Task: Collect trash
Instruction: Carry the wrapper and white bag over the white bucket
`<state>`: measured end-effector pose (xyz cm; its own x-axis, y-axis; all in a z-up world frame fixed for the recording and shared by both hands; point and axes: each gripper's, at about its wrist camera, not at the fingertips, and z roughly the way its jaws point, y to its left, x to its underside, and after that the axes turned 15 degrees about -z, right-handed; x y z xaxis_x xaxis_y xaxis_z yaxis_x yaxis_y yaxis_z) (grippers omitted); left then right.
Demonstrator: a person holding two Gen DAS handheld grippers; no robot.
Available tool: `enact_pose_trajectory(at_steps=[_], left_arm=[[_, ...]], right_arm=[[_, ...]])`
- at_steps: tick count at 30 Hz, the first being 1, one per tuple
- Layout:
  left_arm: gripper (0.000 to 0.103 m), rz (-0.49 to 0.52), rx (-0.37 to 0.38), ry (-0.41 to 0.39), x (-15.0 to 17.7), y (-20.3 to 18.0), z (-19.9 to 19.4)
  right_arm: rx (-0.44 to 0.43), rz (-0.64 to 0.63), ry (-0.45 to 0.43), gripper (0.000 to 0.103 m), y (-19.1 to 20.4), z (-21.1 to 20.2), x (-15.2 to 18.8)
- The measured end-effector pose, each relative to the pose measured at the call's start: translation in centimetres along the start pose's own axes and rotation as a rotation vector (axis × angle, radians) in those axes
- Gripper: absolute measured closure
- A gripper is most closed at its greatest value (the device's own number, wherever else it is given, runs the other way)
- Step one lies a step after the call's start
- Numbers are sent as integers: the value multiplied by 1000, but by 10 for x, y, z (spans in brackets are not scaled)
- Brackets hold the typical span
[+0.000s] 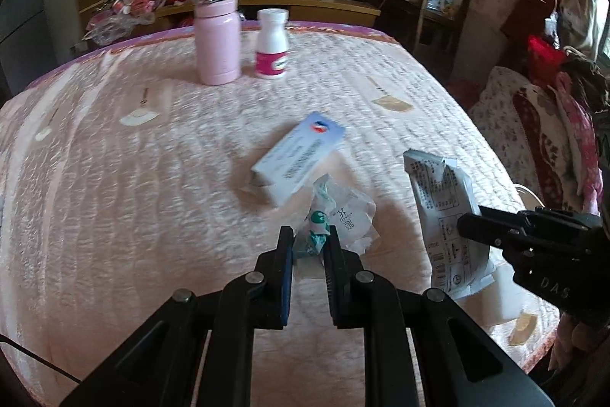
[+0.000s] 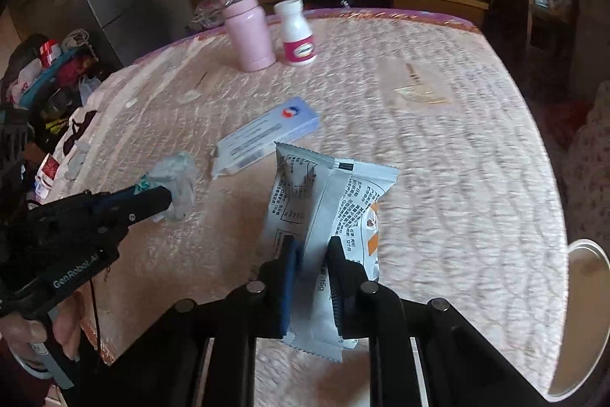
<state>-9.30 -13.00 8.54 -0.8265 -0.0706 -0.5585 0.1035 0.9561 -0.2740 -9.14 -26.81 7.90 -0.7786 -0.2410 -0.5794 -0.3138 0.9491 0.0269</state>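
My left gripper [image 1: 309,241] is shut on a crumpled clear wrapper with green print [image 1: 339,212], held just above the pink quilted table cover [image 1: 133,178]. Seen from the right wrist, that left gripper [image 2: 166,195] comes in from the left with the clear wrapper [image 2: 179,178] at its tip. My right gripper [image 2: 312,248] is shut on a white snack packet with black print [image 2: 343,193], lifted off the cover. In the left wrist view the right gripper [image 1: 463,224] pinches this snack packet [image 1: 442,201] from the right side.
A white and blue medicine box [image 1: 297,155] lies mid-table. A pink flask [image 1: 217,29] and a white pill bottle [image 1: 271,42] stand at the far side. A white round bin rim [image 2: 583,311] shows past the table's right edge. Clutter and furniture surround the table.
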Motion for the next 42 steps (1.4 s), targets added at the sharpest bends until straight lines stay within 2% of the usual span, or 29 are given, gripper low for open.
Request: enact_pose_trajectory(at_steps=[12,18,31,36,42], left_arm=[[87,86,79,13,0,-80,2],[87,125,125,43,6,-125,9],[87,245,230,141,39,-250,35],[87,284,258,182,58,-298,50],[87,311,300,215,74,-336,62]], right_arm=[[90,94,-62,86,-70,-50,23],[146,154,-75,86,-112,-75,48],[279,361,-48,86,-213,-122,147],[319,434,-19,86,-246,-125,180],[328,512,-3,86,-274,-122,215]])
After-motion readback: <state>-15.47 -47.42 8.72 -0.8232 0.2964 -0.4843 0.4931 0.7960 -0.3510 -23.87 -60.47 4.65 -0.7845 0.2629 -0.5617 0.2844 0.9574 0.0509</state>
